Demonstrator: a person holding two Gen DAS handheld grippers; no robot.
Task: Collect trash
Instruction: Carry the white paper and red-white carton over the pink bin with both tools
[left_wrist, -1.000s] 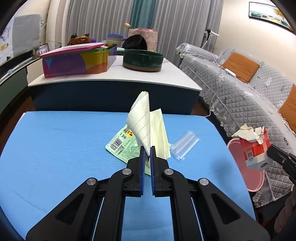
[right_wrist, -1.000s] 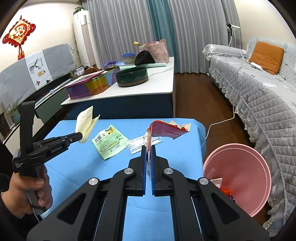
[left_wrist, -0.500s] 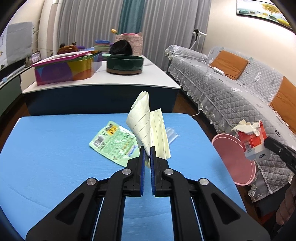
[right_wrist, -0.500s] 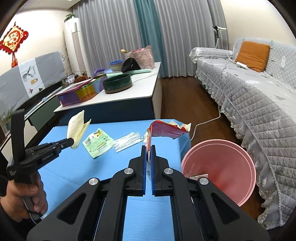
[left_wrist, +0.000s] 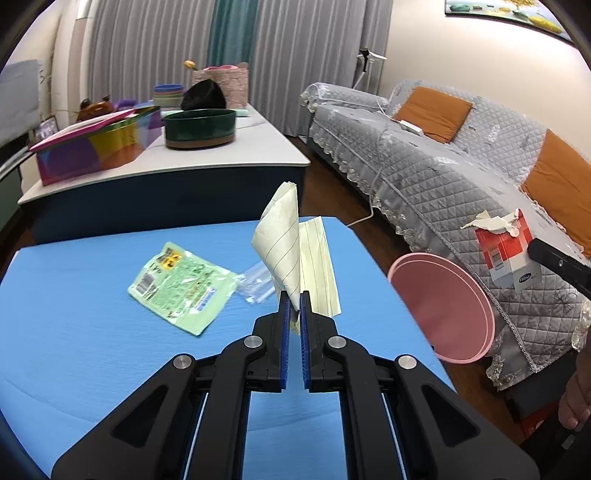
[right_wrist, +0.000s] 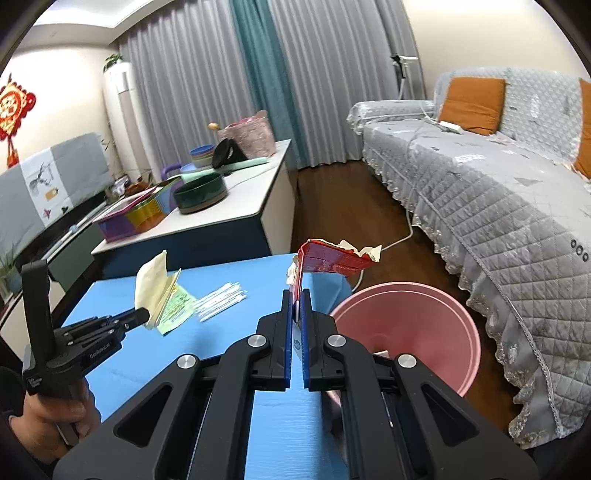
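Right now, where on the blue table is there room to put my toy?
The blue table is bare left of and in front of the green wrapper. The middle is crowded: the wrapper and the clear packet lie close together.

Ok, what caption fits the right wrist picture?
Right gripper carries a torn red carton toward the pink bin.
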